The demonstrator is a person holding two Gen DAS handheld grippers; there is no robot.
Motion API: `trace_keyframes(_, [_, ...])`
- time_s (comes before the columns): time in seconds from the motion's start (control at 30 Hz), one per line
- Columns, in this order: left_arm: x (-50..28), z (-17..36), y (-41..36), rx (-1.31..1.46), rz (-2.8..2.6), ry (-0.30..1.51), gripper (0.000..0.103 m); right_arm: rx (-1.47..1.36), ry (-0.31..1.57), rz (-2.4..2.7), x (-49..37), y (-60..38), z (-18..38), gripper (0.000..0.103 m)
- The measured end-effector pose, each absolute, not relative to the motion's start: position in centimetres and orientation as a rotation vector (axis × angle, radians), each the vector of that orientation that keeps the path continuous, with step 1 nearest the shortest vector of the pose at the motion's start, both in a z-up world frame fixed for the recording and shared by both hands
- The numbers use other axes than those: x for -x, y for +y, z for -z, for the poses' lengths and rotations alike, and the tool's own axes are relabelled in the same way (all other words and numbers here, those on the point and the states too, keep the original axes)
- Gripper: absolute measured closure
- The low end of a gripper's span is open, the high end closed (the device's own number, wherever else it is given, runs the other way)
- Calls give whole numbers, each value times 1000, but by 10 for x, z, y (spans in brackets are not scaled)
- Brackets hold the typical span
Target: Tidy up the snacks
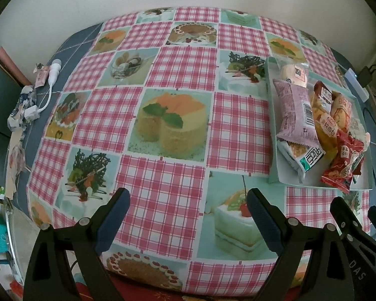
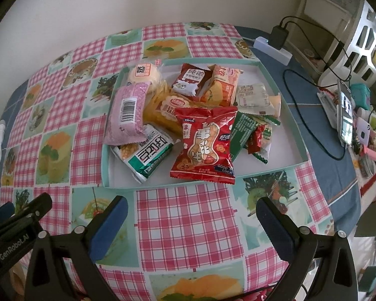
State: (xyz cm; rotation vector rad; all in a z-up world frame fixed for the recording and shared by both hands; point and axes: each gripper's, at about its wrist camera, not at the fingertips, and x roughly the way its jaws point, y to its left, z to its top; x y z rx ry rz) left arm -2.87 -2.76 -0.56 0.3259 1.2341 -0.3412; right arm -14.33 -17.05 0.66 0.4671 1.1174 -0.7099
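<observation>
A shallow pale-green tray (image 2: 292, 123) holds a heap of several snack packets. A red peanut bag (image 2: 204, 145) lies in front, with a pink barcoded packet (image 2: 127, 113) and a green-and-white packet (image 2: 148, 155) to its left. The same tray (image 1: 273, 150) shows at the right of the left wrist view, with the pink packet (image 1: 293, 110) on top. My left gripper (image 1: 188, 198) hovers open over bare tablecloth, left of the tray. My right gripper (image 2: 191, 208) stands open just in front of the tray, with nothing between its fingers. It also shows at the lower right edge of the left wrist view.
A pink-checked cloth (image 1: 178, 130) with cake pictures covers the table. A white cable and wrappers (image 1: 37, 92) lie at its left edge. At the right are a power strip with charger (image 2: 275, 42), black cables, a phone on a stand (image 2: 346, 115) and small clutter.
</observation>
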Motion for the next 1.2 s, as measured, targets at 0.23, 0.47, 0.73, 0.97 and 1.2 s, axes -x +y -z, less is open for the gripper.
trace_keyframes(0.23, [27,6,-27,-313,334,1244,9,-472,1122,717,144,-172,-6,0])
trace_keyframes(0.47, [27,7,-26,-306,334,1251,9,-466,1127,713,143,-171,-5,0])
trace_keyframes(0.73, [26,7,-26,-300,330,1254,9,-465,1127,712,144,-172,-5,0])
trace_keyframes(0.97, [26,7,-26,-299,329,1256,9,-465,1127,713,144,-171,-5,0])
trace_keyframes(1.2, [26,7,-26,-298,327,1257,9,-466,1128,714,144,-171,-5,0])
